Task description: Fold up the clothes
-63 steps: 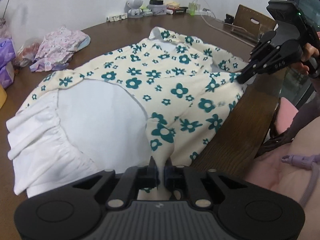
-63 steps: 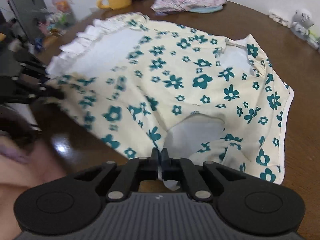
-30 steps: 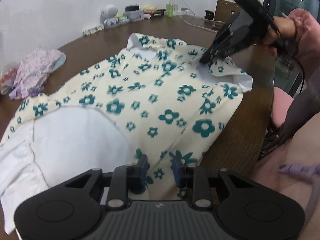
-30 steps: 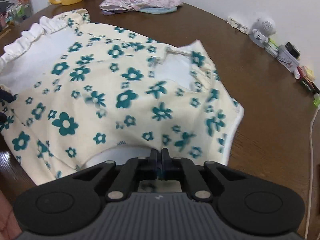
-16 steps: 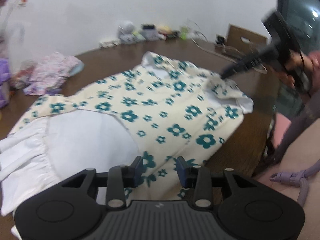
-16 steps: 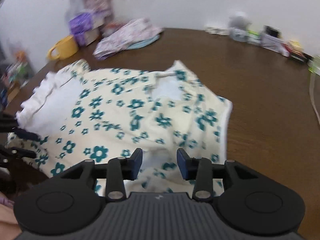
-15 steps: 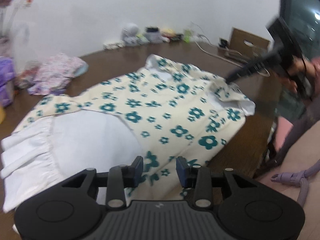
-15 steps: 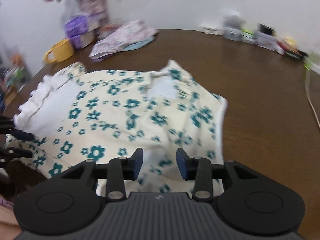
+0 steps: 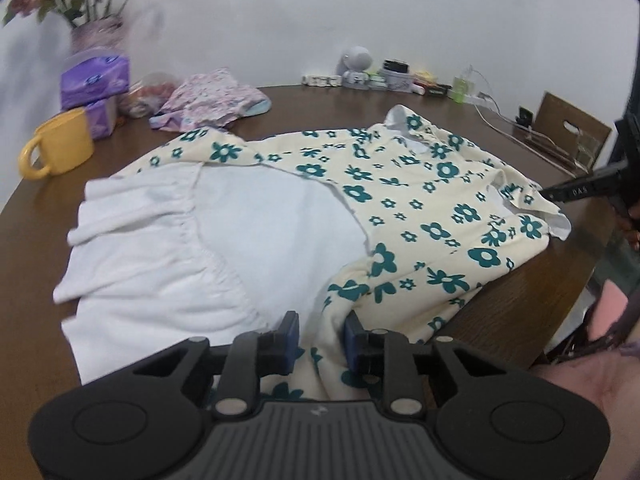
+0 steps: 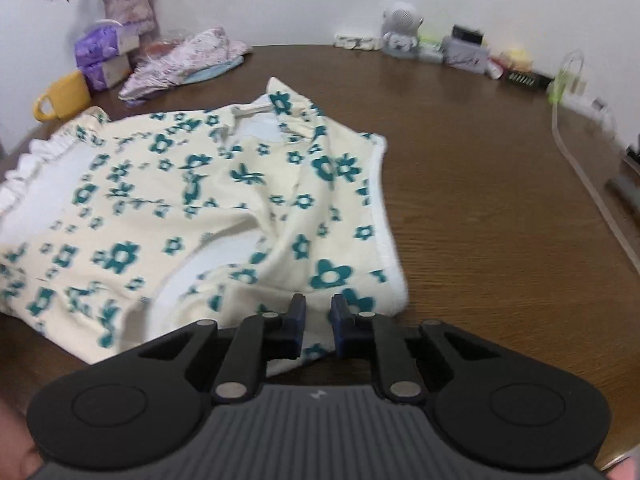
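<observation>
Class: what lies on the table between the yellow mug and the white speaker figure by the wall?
The pink floral garment and tissue packs lie between yellow mug and speaker figure, in both views.

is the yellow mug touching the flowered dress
Apart. In the left wrist view, bare brown table shows between the yellow mug and the flowered dress.

One floral garment (image 9: 420,216), one pink clothes heap (image 9: 212,98), one yellow mug (image 9: 60,148), two tissue packs (image 9: 94,80).
</observation>
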